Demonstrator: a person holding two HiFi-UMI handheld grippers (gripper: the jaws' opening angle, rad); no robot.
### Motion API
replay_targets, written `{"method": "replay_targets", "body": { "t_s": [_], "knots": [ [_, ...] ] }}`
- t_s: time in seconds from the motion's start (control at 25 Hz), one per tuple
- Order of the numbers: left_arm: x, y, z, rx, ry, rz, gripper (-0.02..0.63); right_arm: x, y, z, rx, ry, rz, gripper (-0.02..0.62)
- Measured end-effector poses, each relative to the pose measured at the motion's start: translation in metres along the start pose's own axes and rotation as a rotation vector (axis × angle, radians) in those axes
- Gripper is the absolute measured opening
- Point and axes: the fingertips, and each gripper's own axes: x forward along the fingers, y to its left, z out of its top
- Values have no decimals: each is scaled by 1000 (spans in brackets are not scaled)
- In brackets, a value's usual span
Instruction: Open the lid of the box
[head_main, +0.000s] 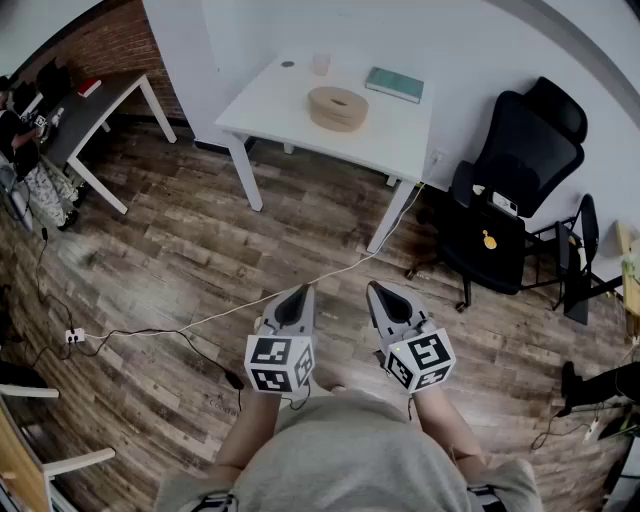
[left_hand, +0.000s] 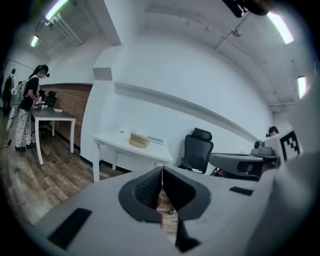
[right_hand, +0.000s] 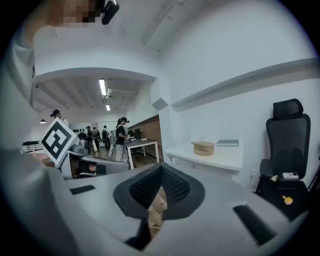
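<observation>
Round tan wooden box, lid on, sits on white table, well ahead of both claws. Left claw, right claw: jaws pressed together, empty, touching nothing.

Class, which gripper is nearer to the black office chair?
Right. The right gripper is held on the side toward the black office chair, though well short of it; the left gripper is beside it, farther from the chair.
</observation>
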Motion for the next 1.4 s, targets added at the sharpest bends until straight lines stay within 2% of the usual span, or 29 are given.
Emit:
{"method": "replay_targets", "body": {
  "t_s": [0.16, 0.52, 0.8, 1.4],
  "knots": [
    [-41, -53, -22, 18, 15, -5, 8, -61, 11, -9, -8, 2, 20, -5],
    [-89, -93, -32, 37, -22, 10, 8, -120, 47, -9, -37, -46, 66, -5],
    [-97, -106, -34, 56, -39, 19, 8, -135, 53, -8, -55, -50, 87, -5],
    [-96, -117, -39, 74, -36, 25, 25, -141, 36, -21, -22, -36, 70, 11]
  ]
}}
